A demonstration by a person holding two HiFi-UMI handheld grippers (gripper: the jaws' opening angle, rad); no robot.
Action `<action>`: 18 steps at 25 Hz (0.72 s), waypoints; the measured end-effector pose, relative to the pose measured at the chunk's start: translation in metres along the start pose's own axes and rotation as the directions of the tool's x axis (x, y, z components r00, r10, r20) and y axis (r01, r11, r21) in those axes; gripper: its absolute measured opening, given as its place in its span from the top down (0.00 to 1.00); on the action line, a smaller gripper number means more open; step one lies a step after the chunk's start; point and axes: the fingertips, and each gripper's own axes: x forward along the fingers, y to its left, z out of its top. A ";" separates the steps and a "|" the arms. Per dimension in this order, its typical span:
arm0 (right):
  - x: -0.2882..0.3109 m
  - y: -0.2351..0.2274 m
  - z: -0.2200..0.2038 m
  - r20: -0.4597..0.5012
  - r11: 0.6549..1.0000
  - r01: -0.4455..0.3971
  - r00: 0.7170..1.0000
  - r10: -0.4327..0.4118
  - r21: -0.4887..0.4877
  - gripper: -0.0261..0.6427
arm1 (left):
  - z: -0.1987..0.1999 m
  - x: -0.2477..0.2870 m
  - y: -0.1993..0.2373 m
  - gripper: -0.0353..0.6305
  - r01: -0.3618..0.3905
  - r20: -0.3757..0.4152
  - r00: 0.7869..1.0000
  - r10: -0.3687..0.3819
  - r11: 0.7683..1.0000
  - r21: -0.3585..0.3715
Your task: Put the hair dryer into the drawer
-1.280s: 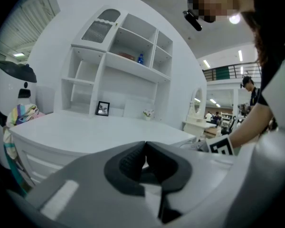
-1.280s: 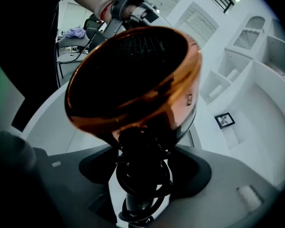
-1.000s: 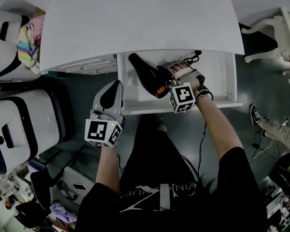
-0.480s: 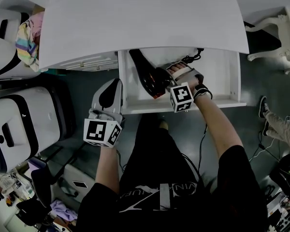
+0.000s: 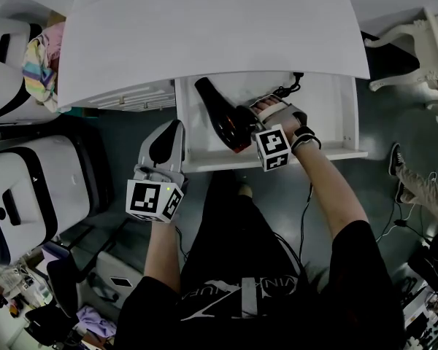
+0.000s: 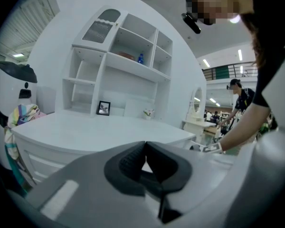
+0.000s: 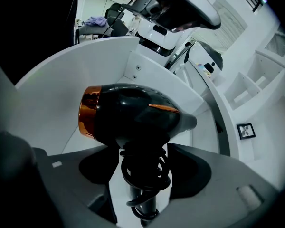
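The black hair dryer with an orange ring lies slanted in the left half of the open white drawer, nozzle toward the back left. My right gripper reaches into the drawer and is shut on the dryer's handle. In the right gripper view the hair dryer fills the middle, its cord-wrapped handle clamped by the right gripper, with the drawer's wall behind. My left gripper hangs outside the drawer's front left corner, shut and empty; its left gripper pads meet.
The white dressing table top overhangs the drawer's back. A dark cable lies at the drawer's back edge. White suitcases and a striped cloth stand at the left. A white chair and another person's legs are at the right.
The hair dryer has turned slightly in the right gripper's hold inside the drawer and stays at about the same spot. The left gripper has not moved.
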 end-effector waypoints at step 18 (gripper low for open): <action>-0.041 0.012 -0.026 -0.028 0.981 -0.088 0.995 0.094 0.172 0.50 | 0.005 -0.009 -0.013 0.95 0.026 0.016 1.000 -0.026 1.000 -0.006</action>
